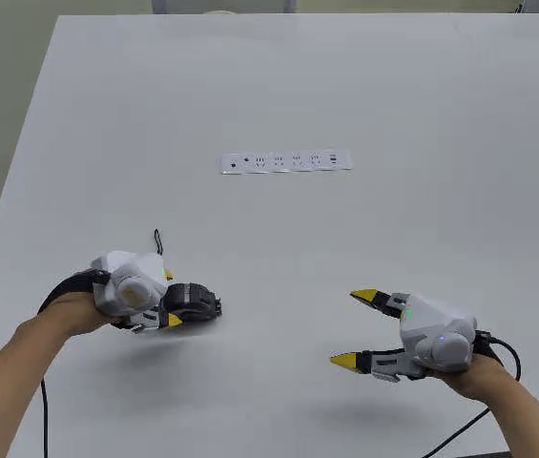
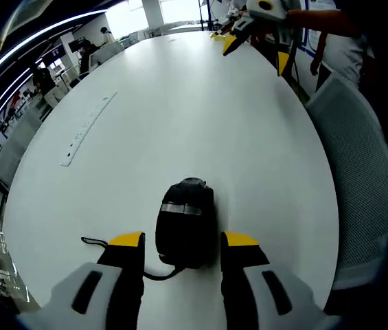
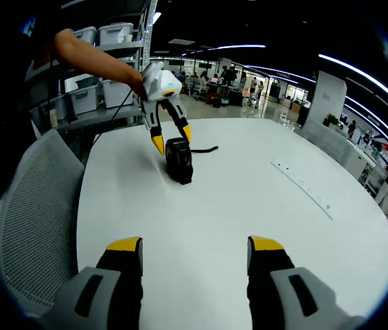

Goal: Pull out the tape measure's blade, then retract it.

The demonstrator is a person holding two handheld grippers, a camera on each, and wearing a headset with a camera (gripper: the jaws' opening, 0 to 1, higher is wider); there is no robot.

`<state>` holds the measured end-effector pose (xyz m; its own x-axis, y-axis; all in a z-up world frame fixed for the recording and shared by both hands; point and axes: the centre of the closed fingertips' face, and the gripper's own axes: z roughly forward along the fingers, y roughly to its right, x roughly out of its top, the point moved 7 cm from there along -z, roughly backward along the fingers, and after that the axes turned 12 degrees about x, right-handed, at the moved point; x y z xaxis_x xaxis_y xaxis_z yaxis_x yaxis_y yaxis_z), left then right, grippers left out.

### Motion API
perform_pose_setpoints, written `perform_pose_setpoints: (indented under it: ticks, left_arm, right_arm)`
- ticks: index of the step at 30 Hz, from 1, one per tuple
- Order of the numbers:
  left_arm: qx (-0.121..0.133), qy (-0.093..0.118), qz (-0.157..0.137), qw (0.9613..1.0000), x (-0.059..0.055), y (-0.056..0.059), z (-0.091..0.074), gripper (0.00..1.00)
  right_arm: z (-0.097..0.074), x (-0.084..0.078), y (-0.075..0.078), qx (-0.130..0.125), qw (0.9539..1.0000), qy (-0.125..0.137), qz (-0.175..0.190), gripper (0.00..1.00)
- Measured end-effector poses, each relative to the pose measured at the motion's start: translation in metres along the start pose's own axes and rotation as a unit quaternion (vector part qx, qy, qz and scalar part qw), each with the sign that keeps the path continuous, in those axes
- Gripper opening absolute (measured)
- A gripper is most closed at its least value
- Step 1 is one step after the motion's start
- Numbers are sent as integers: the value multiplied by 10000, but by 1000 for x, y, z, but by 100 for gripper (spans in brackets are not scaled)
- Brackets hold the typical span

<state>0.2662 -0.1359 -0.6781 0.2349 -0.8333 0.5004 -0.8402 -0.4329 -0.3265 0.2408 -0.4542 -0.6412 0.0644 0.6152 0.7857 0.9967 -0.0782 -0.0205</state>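
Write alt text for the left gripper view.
A black tape measure lies on a white table between the left gripper's open yellow-tipped jaws. Its black strap trails toward the view's left; a power strip lies farther off, and the right gripper hovers near the far edge.

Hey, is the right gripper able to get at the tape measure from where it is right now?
Probably yes. The right gripper has its jaws open, and bare table lies between it and the tape measure. The left gripper flanks the case's sides, leaving the end toward the right gripper uncovered.
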Motion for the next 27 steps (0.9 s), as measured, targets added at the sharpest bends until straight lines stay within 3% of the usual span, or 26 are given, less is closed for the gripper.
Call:
perform_pose_setpoints:
  ticks: [12,27]
  left_arm:
    - [-181,-148,391,9990,-1,1,13,31]
    - [-217,-119,362,9990,-3,1,14,30]
  right_arm:
    - [25,10,15,303,9989,-37,-368,55]
    - [67,27,34,760,9946,41,-703,49]
